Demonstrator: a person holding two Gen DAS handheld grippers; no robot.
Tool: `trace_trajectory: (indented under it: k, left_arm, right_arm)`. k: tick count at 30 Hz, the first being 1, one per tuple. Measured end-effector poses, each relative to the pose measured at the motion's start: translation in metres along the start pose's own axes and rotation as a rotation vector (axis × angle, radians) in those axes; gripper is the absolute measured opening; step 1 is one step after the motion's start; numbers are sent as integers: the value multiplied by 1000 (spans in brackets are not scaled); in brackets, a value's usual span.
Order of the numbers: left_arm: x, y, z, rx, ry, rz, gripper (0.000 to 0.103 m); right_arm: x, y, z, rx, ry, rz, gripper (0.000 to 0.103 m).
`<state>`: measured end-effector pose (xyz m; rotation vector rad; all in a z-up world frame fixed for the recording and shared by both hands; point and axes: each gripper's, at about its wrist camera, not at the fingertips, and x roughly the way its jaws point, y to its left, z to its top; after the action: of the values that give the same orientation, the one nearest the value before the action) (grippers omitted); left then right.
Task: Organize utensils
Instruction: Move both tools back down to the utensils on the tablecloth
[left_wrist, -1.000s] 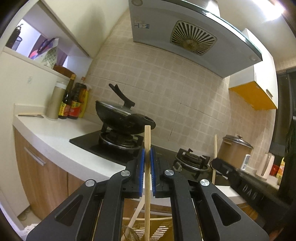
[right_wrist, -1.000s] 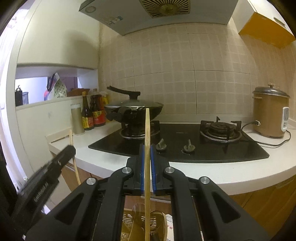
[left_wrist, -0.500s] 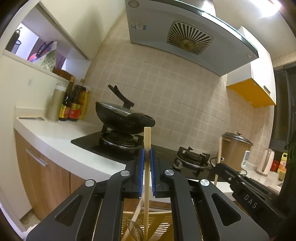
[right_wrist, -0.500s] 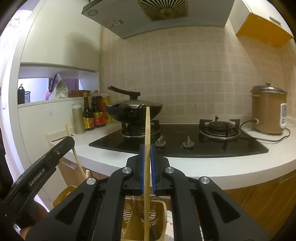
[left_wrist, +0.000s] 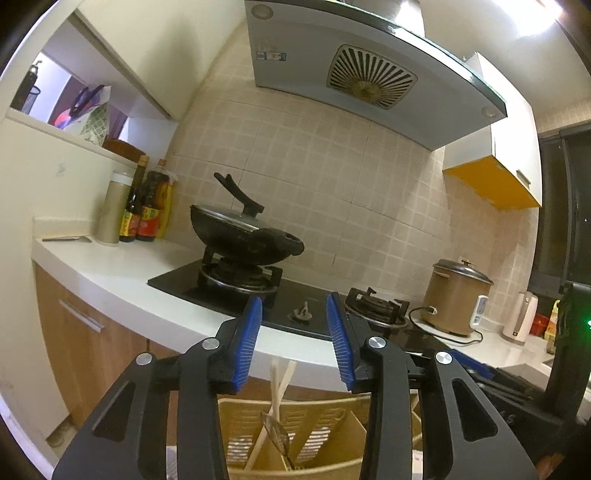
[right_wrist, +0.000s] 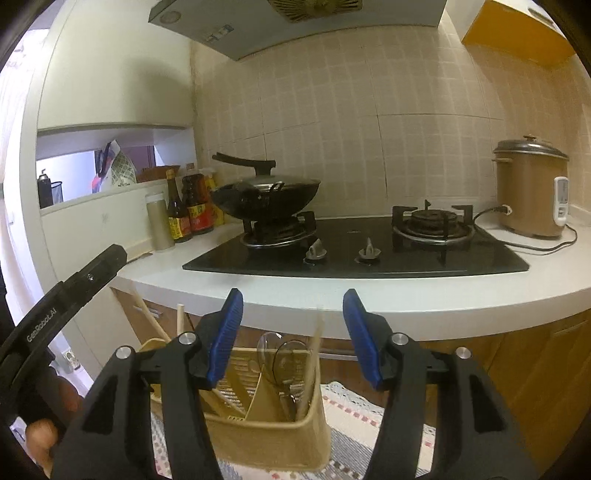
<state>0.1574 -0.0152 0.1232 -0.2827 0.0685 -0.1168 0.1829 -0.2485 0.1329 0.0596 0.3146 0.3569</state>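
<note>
A beige utensil holder (left_wrist: 317, 439) with slotted walls stands below both grippers; it also shows in the right wrist view (right_wrist: 269, 432). My left gripper (left_wrist: 295, 343) is open and empty above it. Wooden chopsticks (left_wrist: 279, 384) and a spoon (left_wrist: 275, 430) stand in the holder beneath it. My right gripper (right_wrist: 291, 334) is open and empty above the holder. A chopstick (right_wrist: 312, 365), blurred, stands in the right compartment beside two spoons (right_wrist: 277, 360). More chopsticks (right_wrist: 162, 325) lean at the holder's left. The left gripper's body (right_wrist: 62, 299) shows at the left.
A white counter (right_wrist: 406, 302) holds a black gas hob (right_wrist: 354, 254) with a lidded wok (right_wrist: 266, 192), sauce bottles (right_wrist: 188, 214) and a rice cooker (right_wrist: 528, 192). A patterned cloth (right_wrist: 354, 417) lies under the holder. Wooden cabinet fronts (left_wrist: 74, 343) run below the counter.
Both grippers were shut on a chopstick each; both have opened, and the chopsticks have dropped into the holder. Both views have tilted down slightly.
</note>
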Motion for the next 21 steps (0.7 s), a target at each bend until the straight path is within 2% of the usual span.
trace_trajectory:
  k: [4, 7, 8, 10, 11, 12, 14, 15, 16, 19, 21]
  left_arm:
    - [-22, 2, 6, -5, 57, -9, 35]
    - [-36, 5, 8, -19, 150, -33, 37]
    - [-39, 5, 7, -23, 209, -47, 40]
    - [-38, 7, 3, -42, 338, -84, 40]
    - [-36, 8, -3, -64, 445, -115, 40]
    - [-35, 9, -7, -75, 505, -132, 40]
    - [-29, 7, -26, -78, 679, -165, 40]
    - [-27, 5, -37, -68, 745, -173, 40]
    - [-26, 2, -50, -44, 809, -181, 40]
    - [-25, -7, -81, 30, 923, -191, 40]
    - [-24, -12, -97, 42, 978, -211, 40]
  right_arm:
    - [-31, -2, 2, -16, 21, -45, 53]
    - [-45, -8, -2, -8, 140, -70, 53]
    - [-48, -11, -5, 1, 179, -70, 53]
    - [-51, -17, -15, 26, 324, -59, 53]
    - [-50, -19, -21, 38, 400, -50, 53]
    - [-50, -21, -28, 49, 457, -43, 53]
    - [-46, -25, -45, 73, 584, -33, 53]
    - [-43, -27, -57, 90, 660, -24, 53]
    - [-42, -29, -66, 103, 700, -17, 53]
    - [-40, -32, -97, 140, 811, -15, 53]
    - [-38, -34, -112, 169, 861, -3, 52]
